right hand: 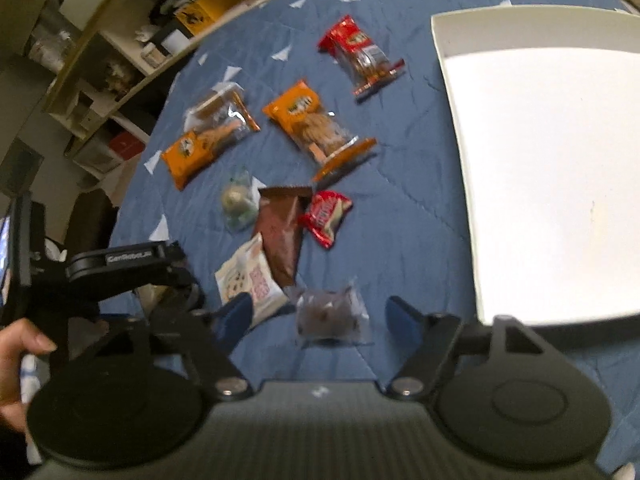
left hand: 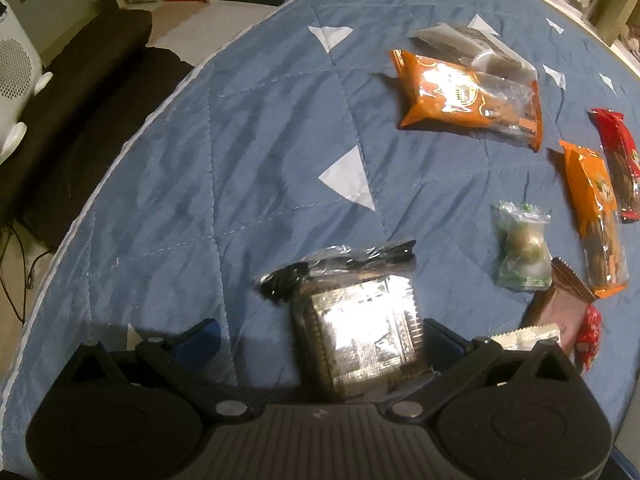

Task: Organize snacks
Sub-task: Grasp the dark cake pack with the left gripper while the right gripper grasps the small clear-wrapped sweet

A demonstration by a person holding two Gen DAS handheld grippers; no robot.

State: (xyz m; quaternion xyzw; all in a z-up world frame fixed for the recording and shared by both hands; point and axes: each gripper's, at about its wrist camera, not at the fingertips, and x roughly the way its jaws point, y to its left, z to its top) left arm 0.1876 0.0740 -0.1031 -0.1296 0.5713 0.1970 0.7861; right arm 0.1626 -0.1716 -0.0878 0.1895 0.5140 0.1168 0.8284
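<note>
My left gripper points down at the blue quilt and is open. A dark cracker packet with glare on its film lies between its fingers, close to the right finger and well apart from the left one. My right gripper is open around a small clear packet with a brown snack; neither finger touches it. Further off lie two orange packets, a red packet, a green-wrapped ball, a brown packet, a small red packet and a white packet.
A large white tray sits on the quilt at the right of the right wrist view. A hand holds the left gripper's body at that view's left edge. Shelves stand beyond the bed. A dark cushion and a white heater are beside it.
</note>
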